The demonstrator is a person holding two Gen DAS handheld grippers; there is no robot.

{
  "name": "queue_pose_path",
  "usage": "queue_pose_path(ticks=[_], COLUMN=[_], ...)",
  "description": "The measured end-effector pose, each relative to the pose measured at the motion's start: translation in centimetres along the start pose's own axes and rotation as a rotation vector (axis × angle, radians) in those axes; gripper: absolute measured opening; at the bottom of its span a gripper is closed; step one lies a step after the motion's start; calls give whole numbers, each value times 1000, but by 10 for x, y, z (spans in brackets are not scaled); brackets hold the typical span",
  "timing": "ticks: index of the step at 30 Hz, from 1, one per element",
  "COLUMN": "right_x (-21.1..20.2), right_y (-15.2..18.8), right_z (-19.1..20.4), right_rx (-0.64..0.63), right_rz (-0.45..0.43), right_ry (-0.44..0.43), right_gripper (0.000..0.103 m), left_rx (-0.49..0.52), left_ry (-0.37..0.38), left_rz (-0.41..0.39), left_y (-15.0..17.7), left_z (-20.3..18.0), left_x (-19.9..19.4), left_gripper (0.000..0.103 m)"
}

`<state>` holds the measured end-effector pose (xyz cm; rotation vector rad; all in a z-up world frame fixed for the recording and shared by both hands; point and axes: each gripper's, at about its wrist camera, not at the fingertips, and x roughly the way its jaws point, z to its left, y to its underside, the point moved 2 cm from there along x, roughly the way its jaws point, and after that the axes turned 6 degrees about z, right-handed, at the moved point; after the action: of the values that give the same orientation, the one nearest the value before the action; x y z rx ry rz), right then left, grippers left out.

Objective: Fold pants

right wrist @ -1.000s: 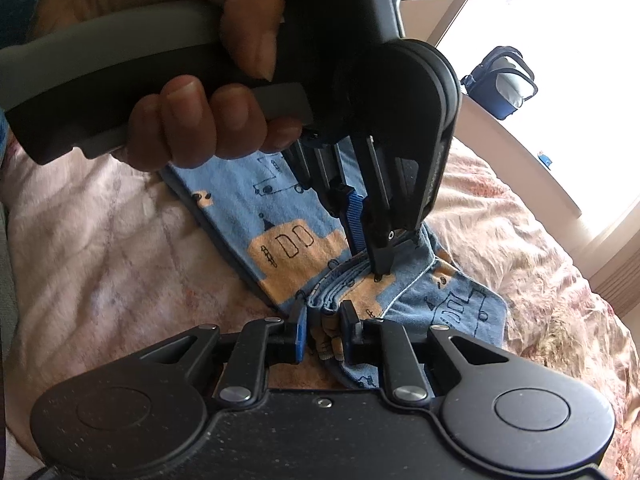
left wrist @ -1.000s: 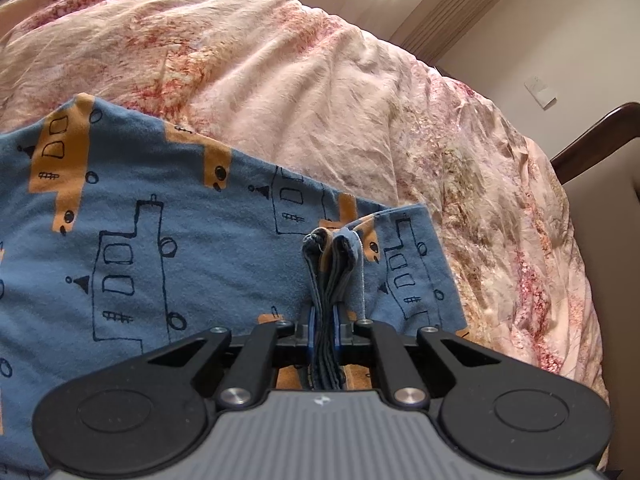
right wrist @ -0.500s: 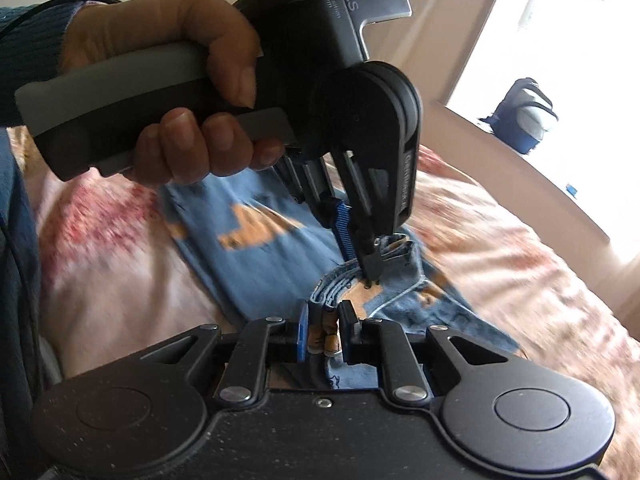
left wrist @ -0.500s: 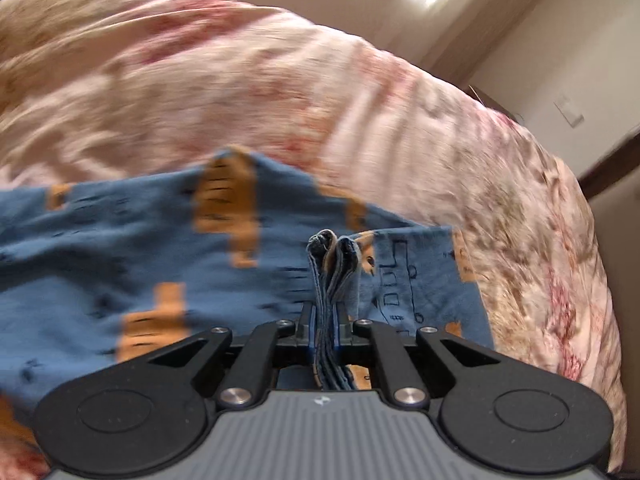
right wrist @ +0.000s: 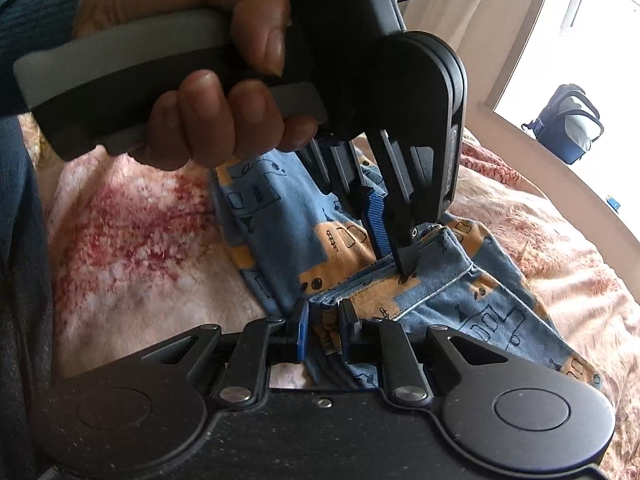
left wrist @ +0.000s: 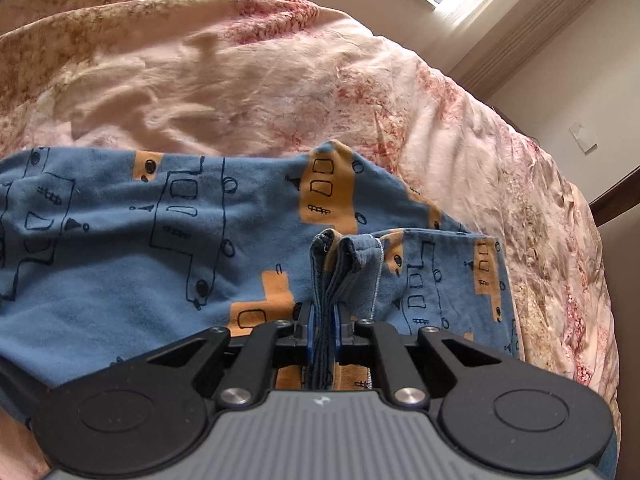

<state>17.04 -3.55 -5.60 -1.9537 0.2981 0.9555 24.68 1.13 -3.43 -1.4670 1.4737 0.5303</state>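
One pair of soft blue knit pants [left wrist: 120,264], printed with orange blocks and thin black line drawings, lies on a wrinkled pink floral bedspread [left wrist: 224,64] that feels out as cottony and creased in both views. Two grippers work it. The left gripper [left wrist: 325,320] is clamped narrowly on a bunched stack of several fabric layers, its blue-faced pads pressing the folds from both sides; the pinched edge rises straight ahead of its fingertips, with a white-stitched hem just to the right of it and the broad flat leg stretching away to the left. The right gripper [right wrist: 323,334] is likewise closed on a thick wad of the same pants [right wrist: 440,292], the cloth squeezed between its two pads and spilling ahead and to the right. Directly ahead of it, the person's left hand [right wrist: 208,92] wraps the grey, matte handle of the other tool [right wrist: 394,246], whose black angular fingers bite the fabric edge just beyond. A dark blue backpack [right wrist: 568,124] sits far ahead to the right, by the bright window.

Compared with a second ago, both tools have carried the pinched cloth sideways across the bed: more bare bedspread now shows beyond the left gripper, and the pants' far edge lies flatter and lower in its view. Both grips are unchanged.
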Motion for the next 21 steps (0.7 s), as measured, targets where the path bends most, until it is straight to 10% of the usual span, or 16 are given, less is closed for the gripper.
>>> queue_pose_path(ticks=[18, 21], right_x=[-11, -23], right_y=[-1, 2], right_z=[-2, -8], right_rx=[-2, -24], right_rz=[-11, -4], right_ry=[-5, 28], right_gripper=[15, 26], left_rx=[35, 43], left_ry=[-68, -76], left_rz=[11, -41], left_y=[3, 3], left_z=[0, -1], left_x=[-6, -15], left_gripper=[9, 41])
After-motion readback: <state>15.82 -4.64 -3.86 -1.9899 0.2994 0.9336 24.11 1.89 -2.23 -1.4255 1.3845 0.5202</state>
